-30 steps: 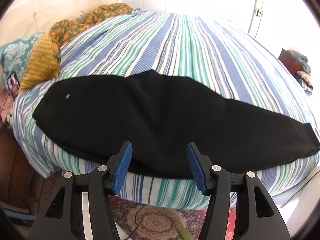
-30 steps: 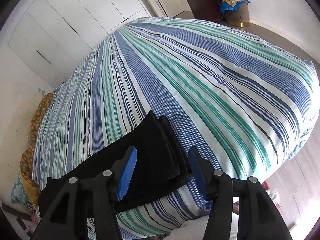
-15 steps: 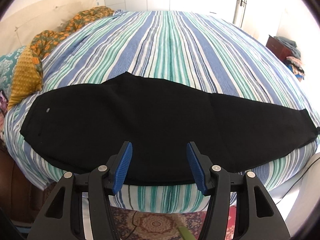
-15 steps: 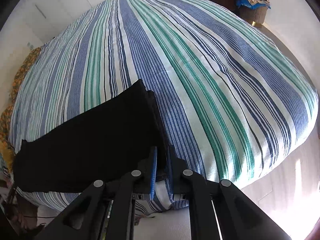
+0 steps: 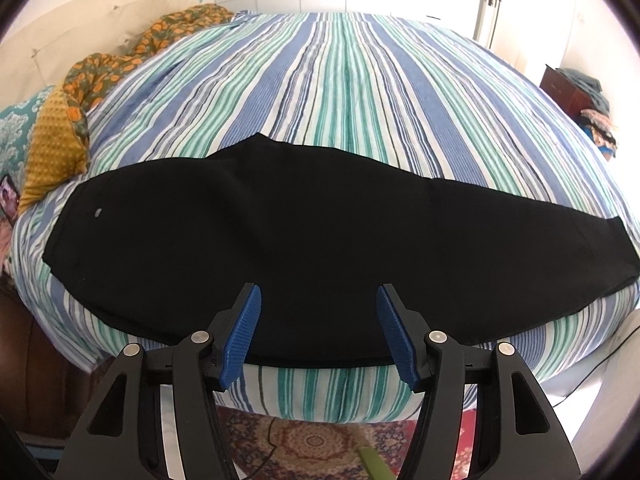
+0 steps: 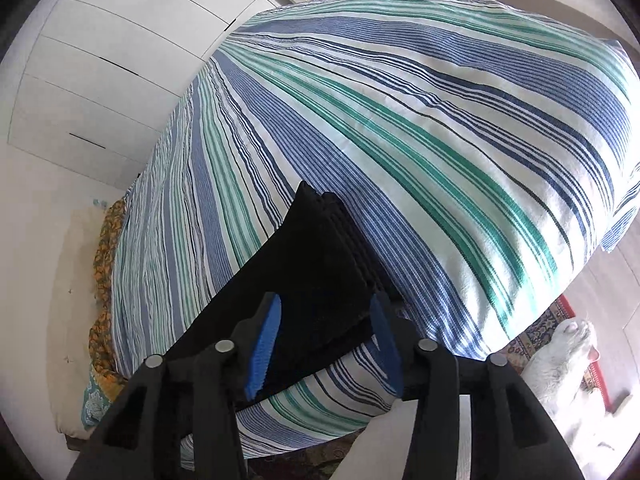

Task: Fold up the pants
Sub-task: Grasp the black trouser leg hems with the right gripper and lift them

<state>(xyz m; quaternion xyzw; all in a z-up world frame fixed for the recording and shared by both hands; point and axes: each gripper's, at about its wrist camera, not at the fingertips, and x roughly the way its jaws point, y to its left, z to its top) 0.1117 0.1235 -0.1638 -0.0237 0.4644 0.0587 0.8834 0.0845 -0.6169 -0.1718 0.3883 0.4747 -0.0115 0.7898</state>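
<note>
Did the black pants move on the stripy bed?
No. The black pants lie along the same near edge of the striped bed; only the cameras shifted.

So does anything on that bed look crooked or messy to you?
Mostly tidy. The black pants lie flat along the near edge of the striped bedspread. At the leg ends the layers are slightly staggered, not flush. Orange-patterned bedding is bunched by the headboard.

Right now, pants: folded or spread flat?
Folded once lengthwise: the black pants lie as one long strip across the striped bed, and the leg hems are stacked in layers.
</note>
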